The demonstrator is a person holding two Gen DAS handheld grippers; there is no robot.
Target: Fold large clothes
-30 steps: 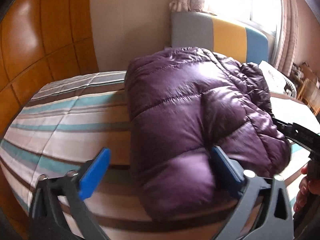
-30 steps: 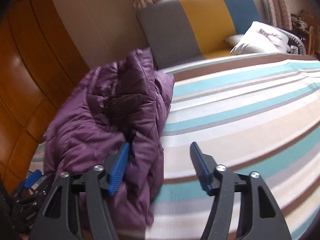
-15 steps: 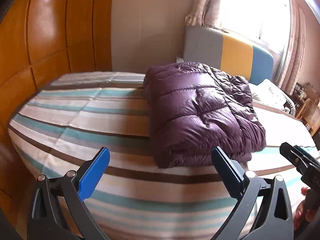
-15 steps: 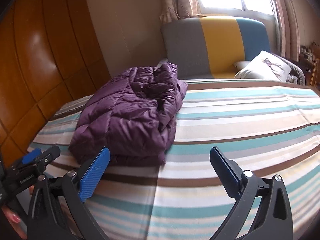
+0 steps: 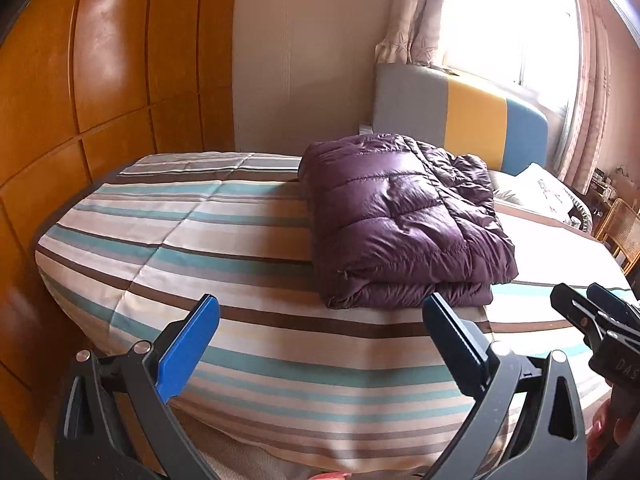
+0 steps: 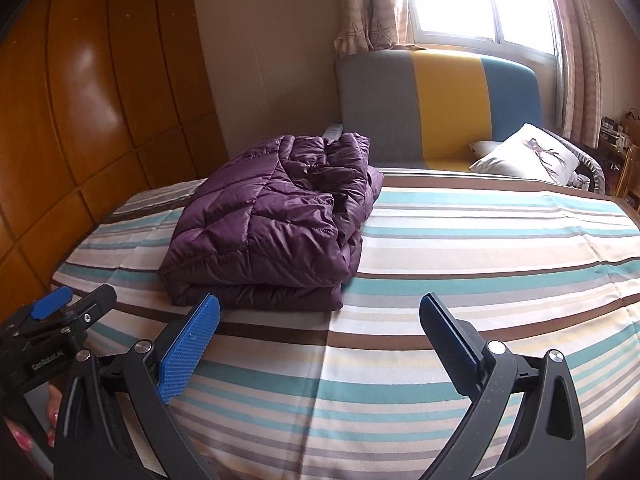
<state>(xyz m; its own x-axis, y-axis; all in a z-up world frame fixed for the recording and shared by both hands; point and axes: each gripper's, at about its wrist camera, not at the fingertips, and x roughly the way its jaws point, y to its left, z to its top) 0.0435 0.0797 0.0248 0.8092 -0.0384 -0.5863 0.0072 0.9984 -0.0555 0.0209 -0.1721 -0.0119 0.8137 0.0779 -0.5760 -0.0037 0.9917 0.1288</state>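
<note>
A purple quilted down jacket (image 5: 404, 224) lies folded in a thick stack on the striped bed (image 5: 224, 248); in the right wrist view the jacket (image 6: 276, 220) sits at the bed's left side. My left gripper (image 5: 320, 344) is open and empty, held back from the bed's near edge, apart from the jacket. My right gripper (image 6: 320, 344) is open and empty, also drawn back over the near edge. Each gripper shows in the other's view, the right one (image 5: 596, 320) at the right margin, the left one (image 6: 68, 308) at the left.
A grey, yellow and blue headboard (image 6: 436, 104) stands behind the bed. A white pillow (image 6: 528, 158) lies at the far right. Wooden wardrobe panels (image 5: 100, 80) line the left side. A curtained window (image 6: 476, 0) is behind. A wicker chair (image 5: 624, 232) stands at the right.
Both grippers have pulled back from the jacket, which they touched a second ago. Their jaws stand wider now. The folded jacket rests alone on the bed.
</note>
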